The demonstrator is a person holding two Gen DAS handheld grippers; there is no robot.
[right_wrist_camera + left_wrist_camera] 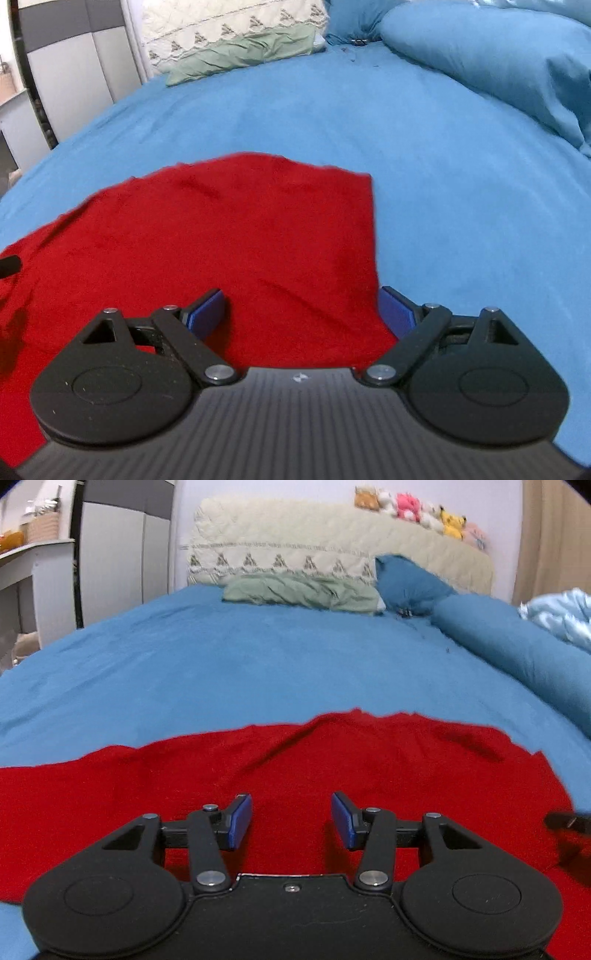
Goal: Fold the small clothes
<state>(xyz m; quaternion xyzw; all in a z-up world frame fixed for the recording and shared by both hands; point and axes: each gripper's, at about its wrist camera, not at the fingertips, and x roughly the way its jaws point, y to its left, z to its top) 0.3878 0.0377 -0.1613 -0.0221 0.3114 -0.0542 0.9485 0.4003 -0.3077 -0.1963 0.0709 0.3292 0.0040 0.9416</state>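
Red garment (332,768) on blue bedsheet (221,657); sage-green pillow (303,592); blue-padded black tools

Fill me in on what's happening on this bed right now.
A person is working with a handheld gripper in each hand over a red garment spread fairly flat on the blue bedsheet. The left gripper is open above the cloth's middle, holding nothing. The right gripper is also open, at the garment's right edge, with one finger over the cloth and the other over the sheet. No fold is visible yet.
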